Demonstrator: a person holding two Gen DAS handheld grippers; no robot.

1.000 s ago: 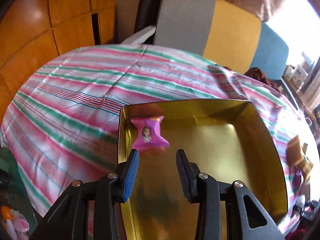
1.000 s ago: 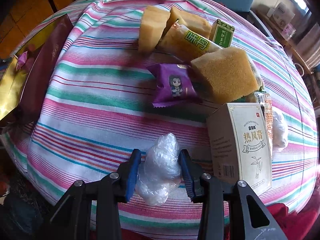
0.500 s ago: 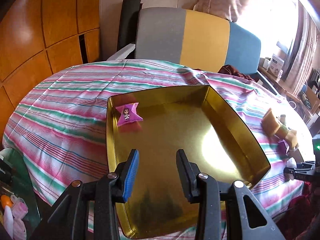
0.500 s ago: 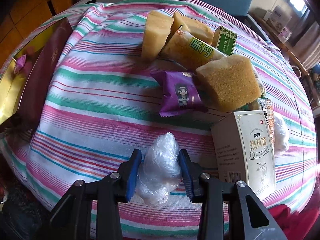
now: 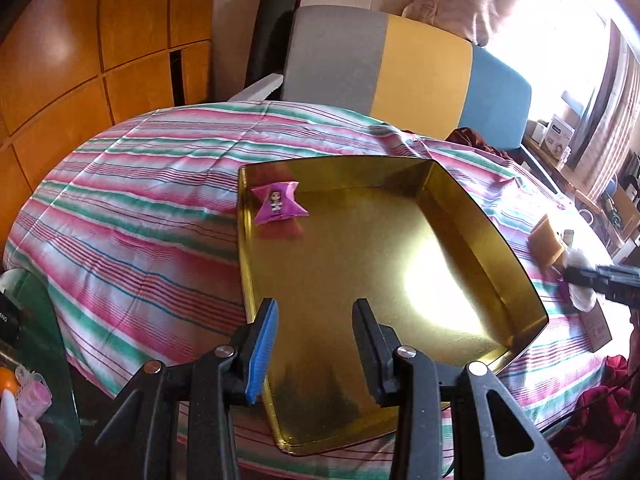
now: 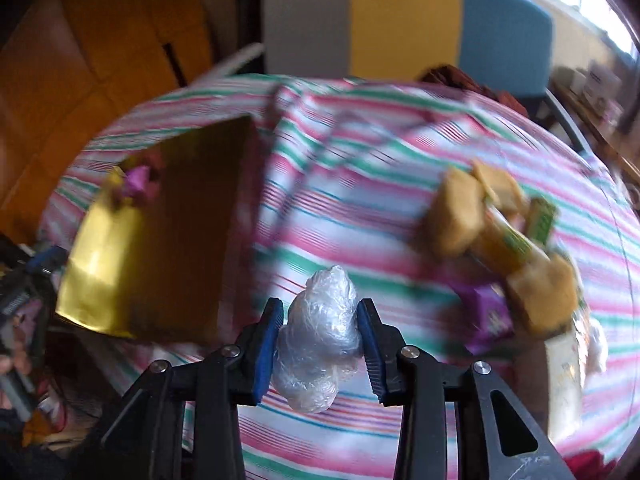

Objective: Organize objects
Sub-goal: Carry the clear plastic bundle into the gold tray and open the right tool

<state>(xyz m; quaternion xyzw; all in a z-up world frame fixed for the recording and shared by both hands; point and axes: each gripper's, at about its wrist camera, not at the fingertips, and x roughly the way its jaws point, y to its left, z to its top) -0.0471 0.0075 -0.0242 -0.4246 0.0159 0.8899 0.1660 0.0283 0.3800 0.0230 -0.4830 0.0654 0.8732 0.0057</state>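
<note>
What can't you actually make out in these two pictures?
- What is inside the plastic-wrapped bundle held in the right tongs: the crinkled wrap hides it.
- Print on the snack pile, right wrist view: motion blur.
- Near edge of the gold tray, left wrist view: behind the left tongs.

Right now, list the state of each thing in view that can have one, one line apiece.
left hand-held gripper: open, empty, over the tin's near edge.
right hand-held gripper: shut on the plastic-wrapped bundle.
gold tin: lidless, holding one item.
pink candy packet: sealed, lying in the tin's far left corner.
snack pile: on the striped cloth, outside the tin.
</note>
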